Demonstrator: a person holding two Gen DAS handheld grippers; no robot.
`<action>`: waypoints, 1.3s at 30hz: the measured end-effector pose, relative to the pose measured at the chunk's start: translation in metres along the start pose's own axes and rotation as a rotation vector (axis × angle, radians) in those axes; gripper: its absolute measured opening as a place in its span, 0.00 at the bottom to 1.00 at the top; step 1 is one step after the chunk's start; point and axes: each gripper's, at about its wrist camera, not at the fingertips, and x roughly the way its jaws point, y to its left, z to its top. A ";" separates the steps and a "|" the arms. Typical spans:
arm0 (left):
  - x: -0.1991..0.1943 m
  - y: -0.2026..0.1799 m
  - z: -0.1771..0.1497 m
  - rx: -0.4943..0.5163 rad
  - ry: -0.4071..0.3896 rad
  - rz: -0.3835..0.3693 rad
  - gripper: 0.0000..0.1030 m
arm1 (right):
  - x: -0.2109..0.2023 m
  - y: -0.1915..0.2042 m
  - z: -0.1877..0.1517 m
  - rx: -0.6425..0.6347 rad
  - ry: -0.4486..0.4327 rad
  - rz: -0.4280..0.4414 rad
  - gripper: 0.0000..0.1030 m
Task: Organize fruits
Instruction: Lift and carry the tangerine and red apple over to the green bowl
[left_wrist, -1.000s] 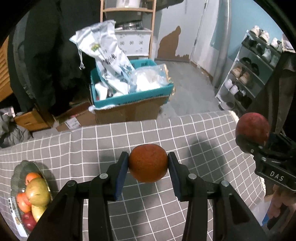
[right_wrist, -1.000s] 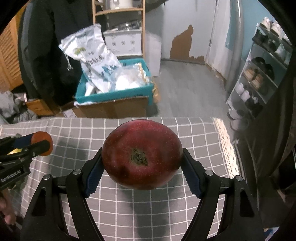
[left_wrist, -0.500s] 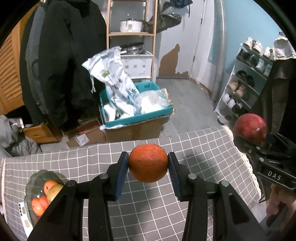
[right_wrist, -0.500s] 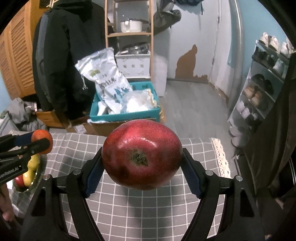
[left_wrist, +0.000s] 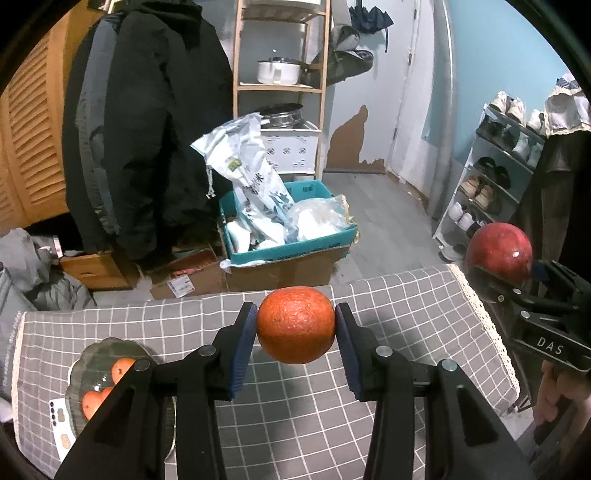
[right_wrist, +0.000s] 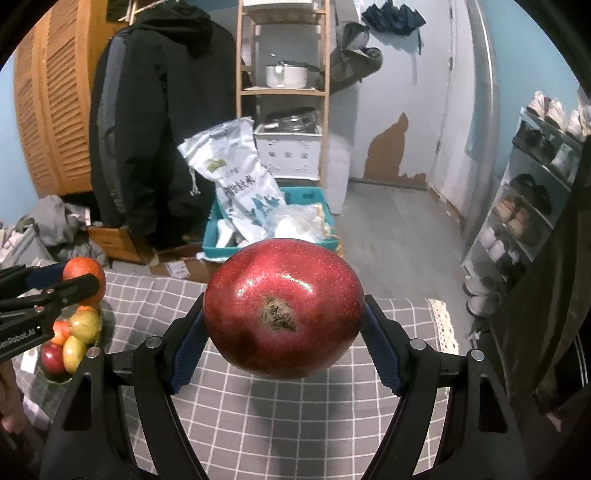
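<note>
My left gripper (left_wrist: 295, 326) is shut on an orange (left_wrist: 296, 324), held above the grey checked tablecloth (left_wrist: 306, 417). My right gripper (right_wrist: 284, 314) is shut on a large red pomegranate (right_wrist: 283, 314), also lifted over the cloth. In the left wrist view the pomegranate (left_wrist: 498, 253) shows at the right edge; in the right wrist view the orange (right_wrist: 84, 275) shows at the left. A glass fruit bowl (left_wrist: 75, 387) with several oranges and apples sits at the cloth's left end, below and left of both grippers.
Beyond the table's far edge stands a teal box (left_wrist: 291, 243) with bags on a cardboard carton. A black coat (left_wrist: 147, 129), a wooden shelf (left_wrist: 280, 85) and a shoe rack (left_wrist: 495, 184) line the room. A lace trim (left_wrist: 480, 306) marks the cloth's right edge.
Both grippers have risen and tilted upward with their fruit still held. More of the room shows, and the table and fruit bowl sit lower in both views.
</note>
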 end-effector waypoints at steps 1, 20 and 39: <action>-0.002 0.002 -0.001 -0.003 -0.003 0.003 0.42 | -0.001 0.002 0.001 -0.003 -0.004 0.005 0.75; -0.031 0.075 -0.014 -0.106 -0.033 0.093 0.42 | 0.005 0.078 0.018 -0.095 -0.009 0.127 0.75; -0.048 0.158 -0.041 -0.236 -0.023 0.185 0.42 | 0.036 0.170 0.031 -0.176 0.046 0.266 0.75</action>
